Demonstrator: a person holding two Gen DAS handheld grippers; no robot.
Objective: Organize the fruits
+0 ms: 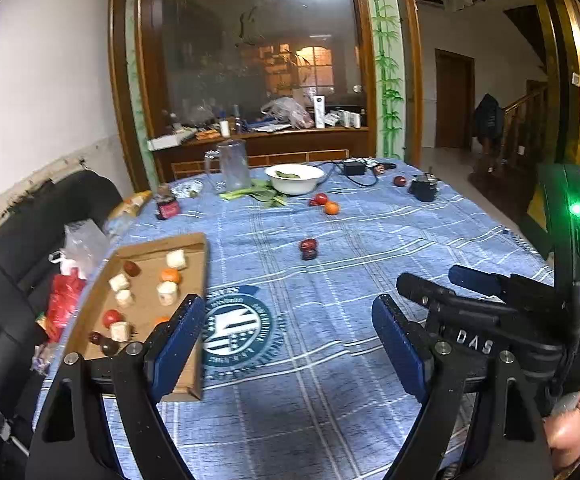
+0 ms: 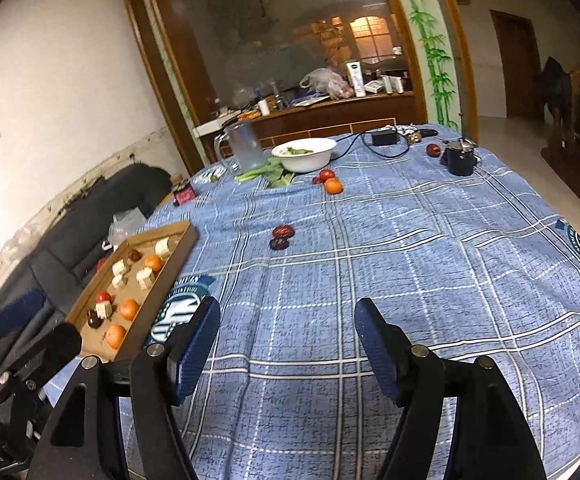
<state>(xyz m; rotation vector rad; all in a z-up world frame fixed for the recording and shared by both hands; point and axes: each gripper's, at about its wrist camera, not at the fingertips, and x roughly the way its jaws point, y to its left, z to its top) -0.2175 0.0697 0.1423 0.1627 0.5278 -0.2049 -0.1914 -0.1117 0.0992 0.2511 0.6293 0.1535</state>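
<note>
A shallow cardboard tray (image 1: 193, 240) (image 2: 187, 236) lies at the table's left edge, holding oranges, tomatoes, dark dates and pale cut chunks. Two dark red dates (image 1: 308, 249) (image 2: 281, 237) lie mid-table. A tomato and an orange (image 1: 327, 204) (image 2: 331, 182) sit farther back near the white bowl (image 1: 294, 178) (image 2: 305, 155). One red fruit (image 1: 400, 181) (image 2: 433, 149) lies at the back right. My left gripper (image 1: 290, 332) is open and empty, beside the tray's near corner. My right gripper (image 2: 287, 340) is open and empty above the cloth; it also shows in the left wrist view (image 1: 466, 280).
A blue checked cloth (image 2: 410, 260) covers the table. At the back stand a clear jug (image 1: 233, 164), leafy greens (image 1: 261, 196), a black charger with cable (image 1: 354, 168) and a black cup (image 1: 424, 189). A dark sofa (image 1: 21, 240) with bags sits left of the table.
</note>
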